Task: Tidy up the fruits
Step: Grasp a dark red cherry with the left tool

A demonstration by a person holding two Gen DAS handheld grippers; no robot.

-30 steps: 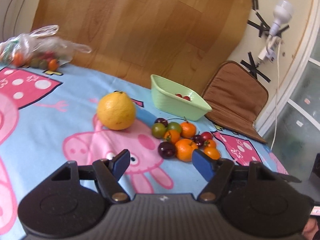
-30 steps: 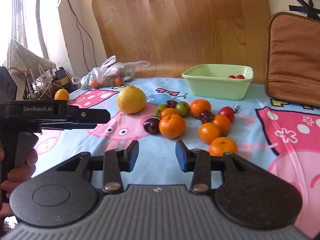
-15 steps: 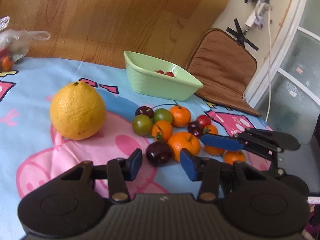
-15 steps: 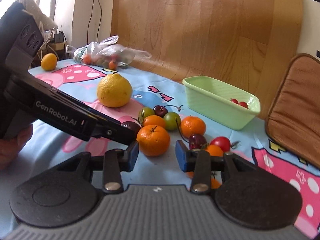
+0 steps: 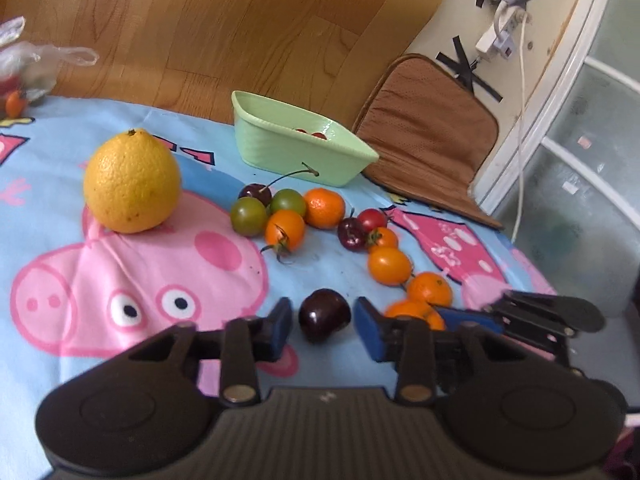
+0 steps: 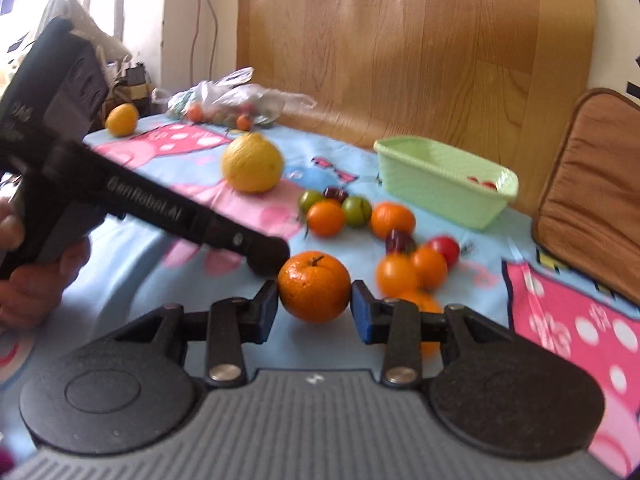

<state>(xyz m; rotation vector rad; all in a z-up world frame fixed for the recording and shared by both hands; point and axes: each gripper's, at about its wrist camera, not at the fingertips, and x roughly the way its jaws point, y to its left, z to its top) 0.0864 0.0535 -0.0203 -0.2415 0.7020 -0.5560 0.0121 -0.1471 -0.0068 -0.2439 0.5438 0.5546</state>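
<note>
My left gripper [image 5: 322, 326] is open around a dark cherry [image 5: 324, 314] on the cloth, with small gaps on both sides. My right gripper [image 6: 314, 307] is shut on an orange tangerine [image 6: 314, 286], its pads touching both sides. A cluster of small fruits [image 5: 320, 216] lies beyond: green and orange tomatoes, tangerines, cherries. A big yellow citrus [image 5: 131, 181] stands at the left. A green basket [image 5: 298, 146] holding red fruits stands at the back; it also shows in the right wrist view [image 6: 444, 178].
The table carries a blue and pink cartoon cloth [image 5: 132, 280]. A plastic bag of fruit [image 6: 232, 102] and a small yellow fruit [image 6: 122, 119] lie at the far left. A brown cushion [image 5: 428, 140] leans at the right behind the basket.
Both grippers moved forward and down into the fruit cluster. The left jaws now straddle the dark cherry. The right jaws have closed on the tangerine.
</note>
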